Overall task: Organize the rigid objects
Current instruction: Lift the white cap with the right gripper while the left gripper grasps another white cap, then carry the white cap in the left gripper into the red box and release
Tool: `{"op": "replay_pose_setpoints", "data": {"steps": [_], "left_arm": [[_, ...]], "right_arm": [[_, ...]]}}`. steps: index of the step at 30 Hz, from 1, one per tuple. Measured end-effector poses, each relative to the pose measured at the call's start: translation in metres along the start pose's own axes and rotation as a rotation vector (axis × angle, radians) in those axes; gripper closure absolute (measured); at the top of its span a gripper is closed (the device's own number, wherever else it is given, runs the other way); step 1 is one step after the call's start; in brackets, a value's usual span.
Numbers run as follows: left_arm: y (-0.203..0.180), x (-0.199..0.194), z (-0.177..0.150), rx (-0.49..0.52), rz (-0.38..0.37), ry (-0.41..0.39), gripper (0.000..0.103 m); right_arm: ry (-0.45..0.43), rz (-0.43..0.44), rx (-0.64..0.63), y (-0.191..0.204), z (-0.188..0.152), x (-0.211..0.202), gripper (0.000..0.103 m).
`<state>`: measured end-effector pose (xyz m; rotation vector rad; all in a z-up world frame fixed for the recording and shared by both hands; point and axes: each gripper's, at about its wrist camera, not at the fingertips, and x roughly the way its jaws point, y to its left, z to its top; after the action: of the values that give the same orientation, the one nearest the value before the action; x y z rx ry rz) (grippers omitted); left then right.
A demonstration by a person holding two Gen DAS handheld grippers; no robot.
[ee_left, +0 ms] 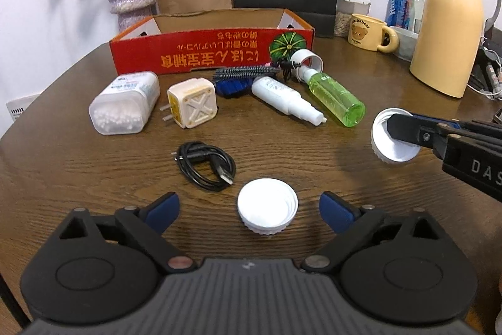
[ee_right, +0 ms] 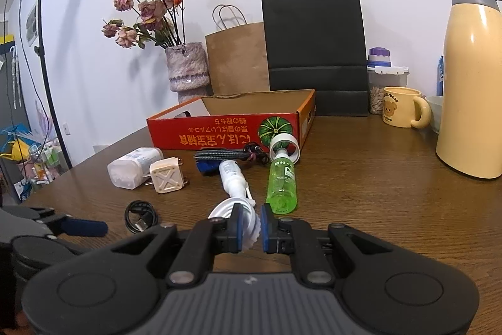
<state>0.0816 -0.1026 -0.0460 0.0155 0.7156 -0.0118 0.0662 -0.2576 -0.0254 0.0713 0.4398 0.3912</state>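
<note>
**White lids, one gripped and one between spread fingers**

White plastic lid lies open side up on the wooden table, between the spread fingers of the left gripper, which stand clear of it on both sides. No earlier view is given. The right gripper is clamped on the rim of a second white lid, held above the table. Beyond both tongs lie a black cable, a plug adapter, two spray bottles and the red box.
</note>
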Motion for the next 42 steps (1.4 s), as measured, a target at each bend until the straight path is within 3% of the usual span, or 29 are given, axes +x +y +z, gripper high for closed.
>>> {"op": "replay_pose_setpoints", "data": {"steps": [8, 10, 14, 29, 42], "left_arm": [[-0.004, 0.006, -0.002, -0.007, 0.017, 0.01, 0.02], [-0.004, 0.005, -0.002, -0.008, 0.019, 0.001, 0.028], [-0.003, 0.001, -0.002, -0.007, 0.005, -0.02, 0.061], [0.014, -0.016, 0.0, -0.033, -0.039, -0.065, 0.062], [0.049, -0.031, 0.036, -0.046, -0.03, -0.169, 0.062]], "right_arm": [[0.002, 0.002, -0.005, 0.001, -0.002, 0.001, 0.092], [0.003, 0.002, -0.009, 0.002, -0.003, 0.001, 0.092], [0.007, -0.003, -0.019, 0.004, -0.003, 0.002, 0.092], [0.011, -0.019, 0.006, 0.01, 0.0, 0.003, 0.092], [-0.02, -0.029, -0.001, 0.029, 0.026, 0.012, 0.092]]}}
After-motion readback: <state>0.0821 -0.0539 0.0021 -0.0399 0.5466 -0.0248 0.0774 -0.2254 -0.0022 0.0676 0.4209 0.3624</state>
